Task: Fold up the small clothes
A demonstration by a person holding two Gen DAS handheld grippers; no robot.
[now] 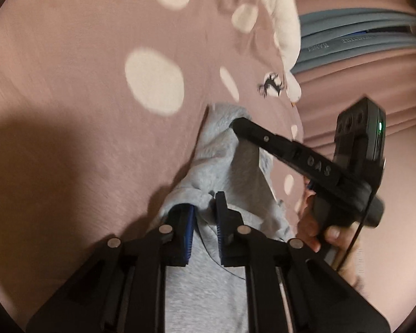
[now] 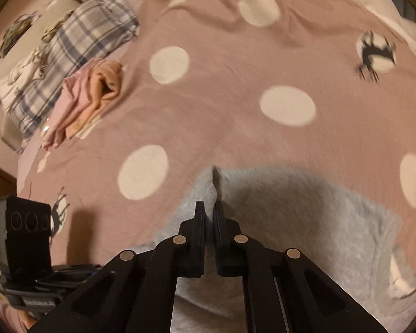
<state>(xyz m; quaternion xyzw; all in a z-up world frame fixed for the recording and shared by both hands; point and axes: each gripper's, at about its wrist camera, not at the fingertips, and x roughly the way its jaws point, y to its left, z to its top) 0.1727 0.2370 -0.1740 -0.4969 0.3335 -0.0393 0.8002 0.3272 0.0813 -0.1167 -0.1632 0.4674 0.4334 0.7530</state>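
Observation:
A small light-grey fleecy garment (image 1: 216, 149) lies on a pink blanket with white dots (image 1: 83, 83). In the left wrist view my left gripper (image 1: 203, 205) is at the garment's near edge, its blue pads shut on a bunch of the grey fabric. My right gripper (image 1: 237, 125) reaches in from the right, held by a hand (image 1: 316, 230), and pinches the far end. In the right wrist view the right gripper (image 2: 208, 208) is shut on a raised fold of the grey garment (image 2: 305, 222); the rest lies spread to the right.
A pile of pink and orange clothes (image 2: 91, 97) and a plaid cloth (image 2: 83, 44) lie at the blanket's far left. A white fluffy item (image 1: 283, 14) and a blue-grey stack (image 1: 360, 36) are beyond the garment. The left gripper's camera housing (image 2: 25, 236) stands at lower left.

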